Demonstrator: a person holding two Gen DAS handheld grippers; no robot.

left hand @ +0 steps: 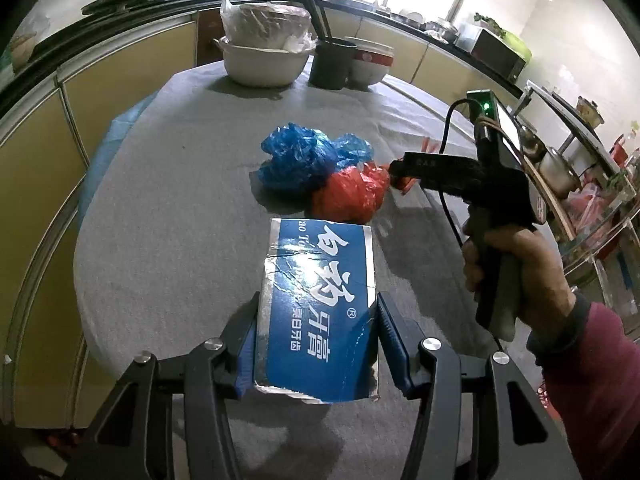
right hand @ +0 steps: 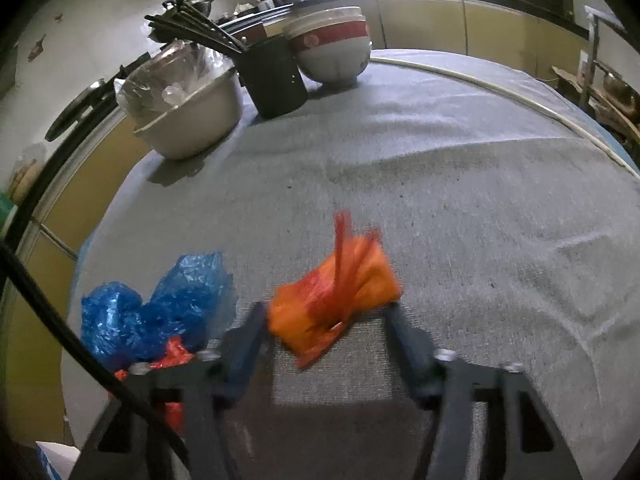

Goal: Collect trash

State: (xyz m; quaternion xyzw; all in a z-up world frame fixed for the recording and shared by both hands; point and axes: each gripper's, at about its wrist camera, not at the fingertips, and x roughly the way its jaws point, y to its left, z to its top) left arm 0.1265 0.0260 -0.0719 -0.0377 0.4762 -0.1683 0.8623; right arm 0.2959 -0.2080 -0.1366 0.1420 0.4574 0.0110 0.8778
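My left gripper (left hand: pixel 319 300) is shut on a blue and silver toothpaste box (left hand: pixel 320 272), held above the grey-clothed table (left hand: pixel 160 220). Just beyond the box lie a crumpled blue plastic bag (left hand: pixel 304 164) and a red plastic bag (left hand: pixel 352 192), touching each other. My right gripper (left hand: pixel 396 172), held by a person's hand (left hand: pixel 516 268), reaches in beside the red bag. In the right wrist view my right gripper (right hand: pixel 327 308) is blurred; its pads press both sides of an orange plastic bag (right hand: pixel 336 292). The blue bag (right hand: pixel 160 312) and red bag (right hand: pixel 176 354) sit to its left.
At the table's far edge stand a white basin (left hand: pixel 264 64) holding a bagged bowl, a black chopstick holder (left hand: pixel 332 64) and stacked bowls (left hand: pixel 370 64). Yellow cabinets (left hand: pixel 120 80) run behind and to the left. A shelf with pots (left hand: pixel 560 168) stands at the right.
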